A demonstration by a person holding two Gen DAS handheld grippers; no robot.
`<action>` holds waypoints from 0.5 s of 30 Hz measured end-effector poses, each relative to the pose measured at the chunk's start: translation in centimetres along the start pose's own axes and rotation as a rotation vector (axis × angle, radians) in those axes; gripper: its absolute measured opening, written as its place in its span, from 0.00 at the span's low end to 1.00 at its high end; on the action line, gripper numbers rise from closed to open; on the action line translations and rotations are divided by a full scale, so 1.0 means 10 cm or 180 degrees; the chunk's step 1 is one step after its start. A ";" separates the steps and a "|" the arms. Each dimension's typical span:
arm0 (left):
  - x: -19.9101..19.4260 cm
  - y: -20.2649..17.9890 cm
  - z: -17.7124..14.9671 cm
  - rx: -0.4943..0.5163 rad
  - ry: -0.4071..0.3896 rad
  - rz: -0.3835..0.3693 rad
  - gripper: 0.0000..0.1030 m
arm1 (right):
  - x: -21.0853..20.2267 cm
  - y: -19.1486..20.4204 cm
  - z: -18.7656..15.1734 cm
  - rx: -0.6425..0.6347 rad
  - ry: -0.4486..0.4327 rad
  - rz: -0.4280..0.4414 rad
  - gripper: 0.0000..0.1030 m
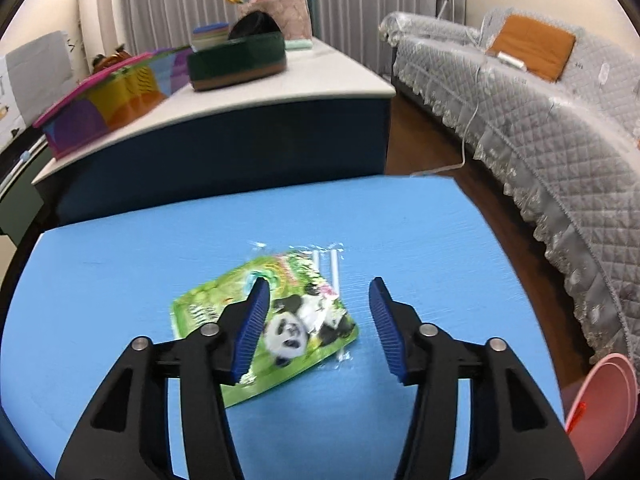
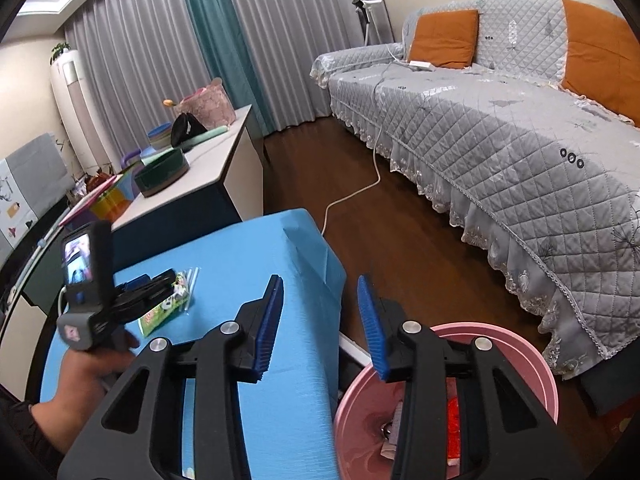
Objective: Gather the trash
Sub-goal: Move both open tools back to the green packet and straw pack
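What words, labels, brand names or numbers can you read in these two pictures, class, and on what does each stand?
None can be read.
Panda wrapper: printed lettering, too blurred to read.
Grey appliance cover: small pictures or stickers, too small to tell.
Sofa cover: three black rings, a pattern, not text.

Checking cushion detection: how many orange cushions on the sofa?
2: one orange cushion against the sofa backrest at its far end, another at the frame's right edge. More may be hidden.
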State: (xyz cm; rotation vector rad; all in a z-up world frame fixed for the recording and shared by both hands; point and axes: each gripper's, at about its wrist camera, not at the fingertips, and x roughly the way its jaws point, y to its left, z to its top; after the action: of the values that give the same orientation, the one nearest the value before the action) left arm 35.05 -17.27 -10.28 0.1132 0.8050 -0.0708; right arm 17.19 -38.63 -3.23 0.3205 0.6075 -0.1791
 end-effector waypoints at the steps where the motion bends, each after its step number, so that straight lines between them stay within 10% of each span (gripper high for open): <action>1: 0.07 -0.05 0.00 0.0070 0.0058 0.0091 0.57 | 0.01 -0.01 0.00 -0.0004 0.0011 -0.0006 0.39; 9: 0.27 -0.04 -0.08 0.0079 0.0240 0.0267 0.54 | 0.13 0.03 -0.07 -0.0063 0.0101 -0.0055 0.39; 15: 0.11 0.22 -0.08 -0.0067 0.0227 0.0097 0.03 | 0.25 0.25 -0.11 -0.0194 0.0152 -0.0012 0.39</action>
State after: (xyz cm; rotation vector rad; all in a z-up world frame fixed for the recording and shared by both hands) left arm 35.43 -14.97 -11.48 0.1085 0.8746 -0.0297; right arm 19.30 -36.10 -4.92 0.2653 0.6595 -0.1567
